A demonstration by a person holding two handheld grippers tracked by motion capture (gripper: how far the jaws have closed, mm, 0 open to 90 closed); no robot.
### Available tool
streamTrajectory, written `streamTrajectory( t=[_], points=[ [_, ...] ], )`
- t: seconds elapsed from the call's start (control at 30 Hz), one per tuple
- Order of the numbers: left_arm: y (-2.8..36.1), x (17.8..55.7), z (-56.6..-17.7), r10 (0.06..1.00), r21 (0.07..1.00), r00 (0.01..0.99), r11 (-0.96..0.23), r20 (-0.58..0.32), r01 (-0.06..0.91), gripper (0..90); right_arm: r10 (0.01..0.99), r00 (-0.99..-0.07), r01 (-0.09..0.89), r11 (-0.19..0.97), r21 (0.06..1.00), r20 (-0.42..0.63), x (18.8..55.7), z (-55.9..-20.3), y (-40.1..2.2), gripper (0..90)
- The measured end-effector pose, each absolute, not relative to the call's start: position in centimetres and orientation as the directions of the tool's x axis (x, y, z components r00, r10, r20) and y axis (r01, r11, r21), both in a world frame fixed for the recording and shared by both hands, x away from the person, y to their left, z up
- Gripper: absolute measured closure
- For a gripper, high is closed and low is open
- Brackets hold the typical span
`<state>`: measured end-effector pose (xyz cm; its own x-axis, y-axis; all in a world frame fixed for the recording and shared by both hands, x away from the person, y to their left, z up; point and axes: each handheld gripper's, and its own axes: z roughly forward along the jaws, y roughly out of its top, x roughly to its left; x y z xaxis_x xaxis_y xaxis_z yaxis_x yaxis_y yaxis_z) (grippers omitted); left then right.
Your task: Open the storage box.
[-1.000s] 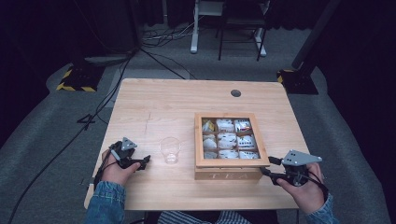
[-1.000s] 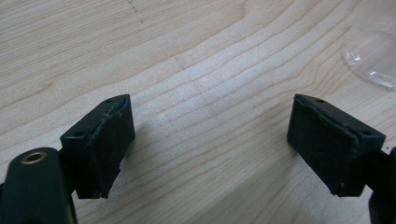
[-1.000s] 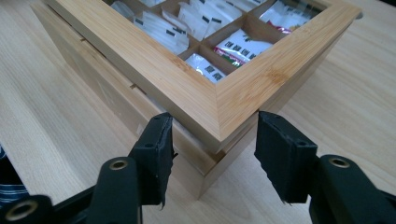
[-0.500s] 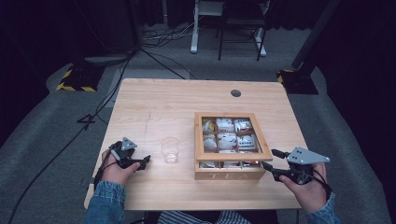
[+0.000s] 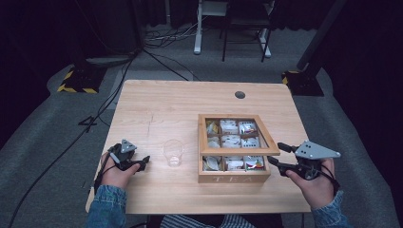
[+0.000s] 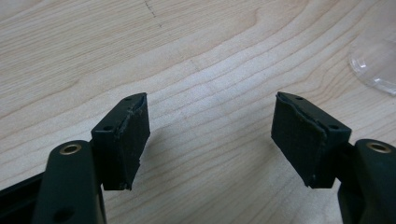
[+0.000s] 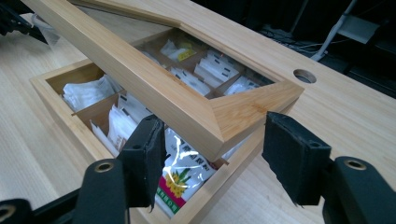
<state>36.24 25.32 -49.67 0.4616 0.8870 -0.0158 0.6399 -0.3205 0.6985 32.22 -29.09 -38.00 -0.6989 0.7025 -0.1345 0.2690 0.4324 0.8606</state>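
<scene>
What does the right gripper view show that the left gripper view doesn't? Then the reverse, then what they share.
Right gripper view: the tea box with its lid raised, tea bags inside. Left gripper view: the clear cup, its rim. Both: the table, plus open black jaws; the left gripper has just been closing, empty, the right gripper opening around the lid's corner.

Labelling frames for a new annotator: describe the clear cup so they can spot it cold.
Start at the wooden table and find the wooden tea box near its front right. The clear cup stands upright on bare wood just left of that box, with the left gripper on its other side. It is the table's one see-through item, and it looks empty.
</scene>
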Motion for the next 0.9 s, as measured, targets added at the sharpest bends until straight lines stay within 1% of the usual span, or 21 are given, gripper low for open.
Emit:
streamTrajectory(
  t=[0.37,0.6,0.73,0.9],
  points=[
    [25.8,35.1,-49.1,0.896,0.695,0.444,-0.306,-0.021,0.651,29.5,0.711,-0.686,0.222,0.407,0.886,-0.155,33.7,-36.1,-28.7,40.2],
    [25.9,34.4,-48.7,0.899,0.699,0.437,-0.297,-0.024,0.65,29.6,0.714,-0.676,0.2,0.416,0.887,-0.182,34.6,-35.9,-28.1,40.0],
    [25.7,34.3,-48.2,0.896,0.7,0.445,-0.314,-0.005,0.641,29.6,0.719,-0.673,0.197,0.399,0.895,-0.173,34.9,-35.7,-28.1,40.2],
    [25.2,34.0,-47.3,0.889,0.714,0.459,-0.316,-0.009,0.625,29.6,0.726,-0.666,0.2,0.393,0.898,-0.17,35.2,-35.5,-28.0,41.6]
  ],
)
